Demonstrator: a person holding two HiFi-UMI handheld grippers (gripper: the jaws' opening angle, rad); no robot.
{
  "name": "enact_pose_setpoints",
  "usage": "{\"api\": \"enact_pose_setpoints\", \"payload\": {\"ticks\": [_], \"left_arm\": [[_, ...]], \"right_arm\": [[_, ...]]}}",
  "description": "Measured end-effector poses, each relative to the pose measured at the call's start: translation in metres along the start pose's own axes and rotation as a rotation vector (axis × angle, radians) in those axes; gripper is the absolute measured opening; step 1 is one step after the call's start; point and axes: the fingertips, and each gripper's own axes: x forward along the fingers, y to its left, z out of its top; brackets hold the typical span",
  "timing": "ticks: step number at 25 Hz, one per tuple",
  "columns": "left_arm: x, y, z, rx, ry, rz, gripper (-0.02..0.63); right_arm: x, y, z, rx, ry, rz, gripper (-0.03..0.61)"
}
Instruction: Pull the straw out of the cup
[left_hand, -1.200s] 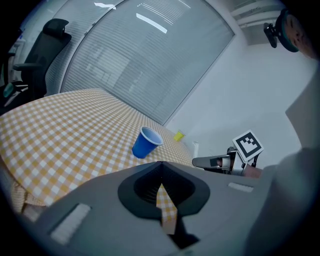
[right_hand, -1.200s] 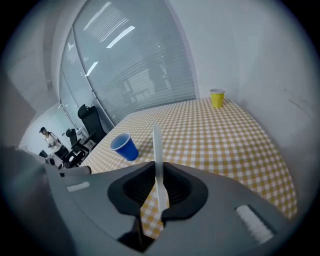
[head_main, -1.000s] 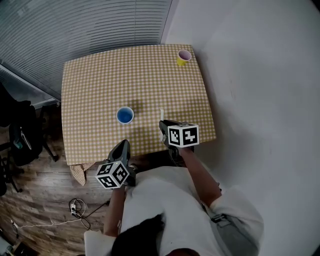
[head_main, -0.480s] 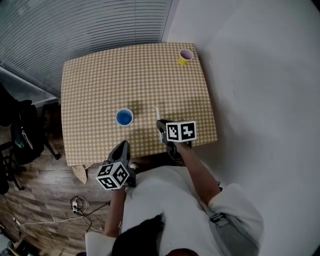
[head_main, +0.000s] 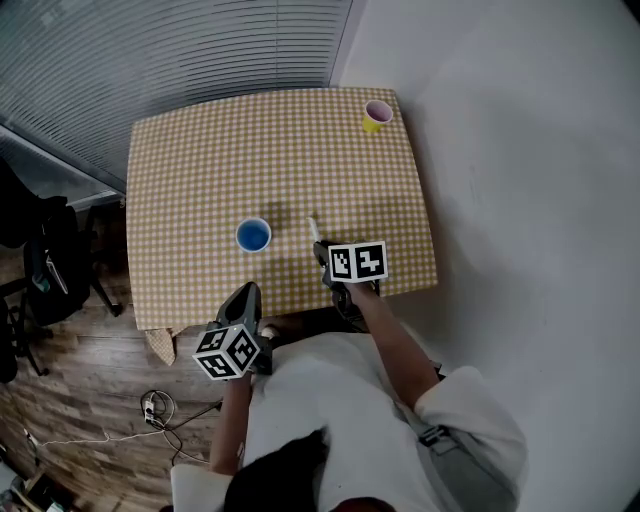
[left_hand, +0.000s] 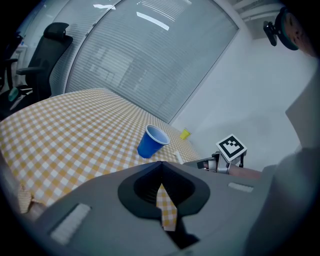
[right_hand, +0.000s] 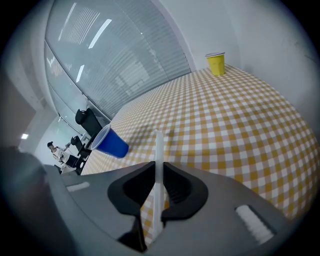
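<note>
The right gripper (right_hand: 157, 169) is holding the straw (right_hand: 158, 146). Its 2 jaws are closed down to a narrow gap with the thin white tube pinched between them, and a good length is sticking out past the tips. The straw is already clear of the blue cup (head_main: 253, 235), which is standing upright on the checked table (head_main: 200, 160) just to the left of the gripper, with nothing poking out of it. A yellow cup (head_main: 377, 114) is sitting well apart at the far right corner. The left gripper (left_hand: 161, 165) is waiting at the near edge of the table, its jaws closed together with nothing in them.

To my eye the pulling itself is done, and what is left is putting the straw down tidily. The gripper is pointing down toward the cloth, so the free end is likely to touch first. I am thinking it wants tilting flatter, so the straw is lying along the table rather than being jabbed into it and bent.

The pinch should be staying as it is until the straw is resting on the cloth. Opened too high, such a light tube could bounce or roll toward the near edge. It is also worth keeping the free end away from the blue cup, which looks light enough to tip.
</note>
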Motion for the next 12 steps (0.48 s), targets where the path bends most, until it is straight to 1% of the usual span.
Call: {"api": "enact_pose_setpoints", "payload": {"ticks": [12], "left_arm": [[-0.0051,0.0015,0.0015,0.013,-0.008,-0.001,0.014]], "right_arm": [[0.0016,-0.0057,-0.0083,0.008,-0.011,-0.037,0.058]]}}
